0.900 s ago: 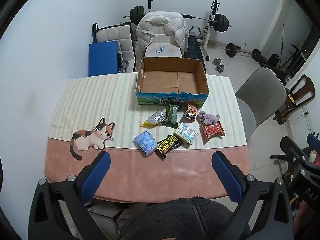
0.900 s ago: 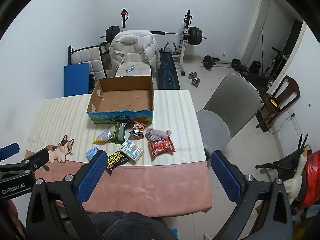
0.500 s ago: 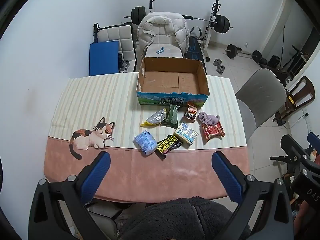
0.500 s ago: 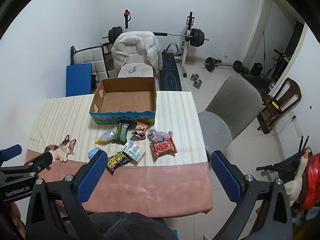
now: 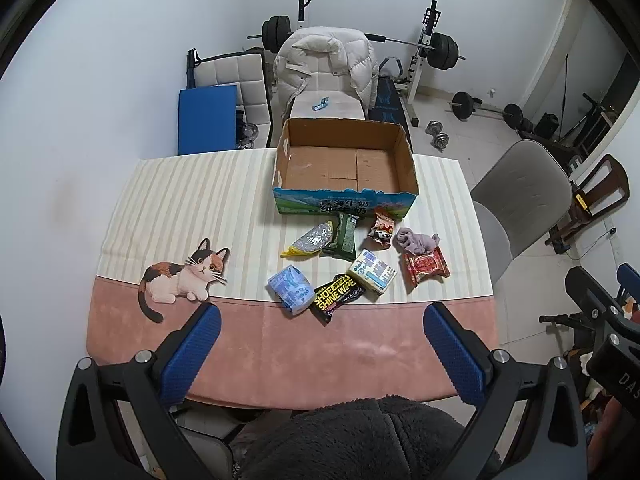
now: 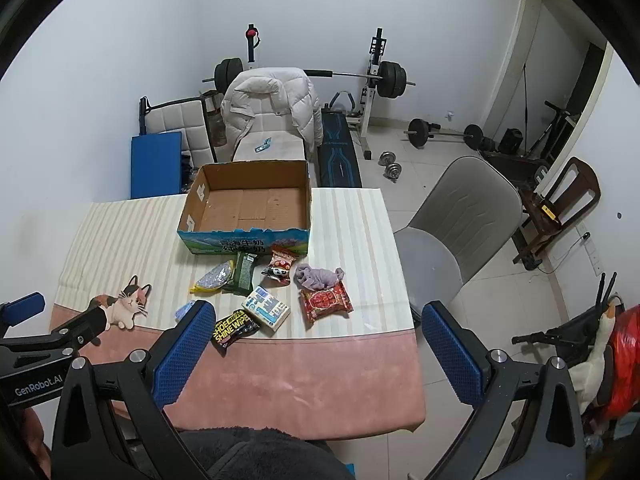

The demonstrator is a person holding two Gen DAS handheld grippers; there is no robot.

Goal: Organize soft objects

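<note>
So the soft stuff is all bunched just in front of the cardboard box (image 5: 346,162), around the middle of the table (image 5: 180,208): purple cloth (image 5: 416,239) touching a red snack pack (image 5: 426,266), blue tissue pack (image 5: 291,289) beside the shoe-wipe packet (image 5: 338,293) by the pink strip. Box sits at the far edge. Left gripper (image 5: 320,354) and right gripper (image 6: 314,350) hover over the near edge, both spread wide, holding nothing.
</note>
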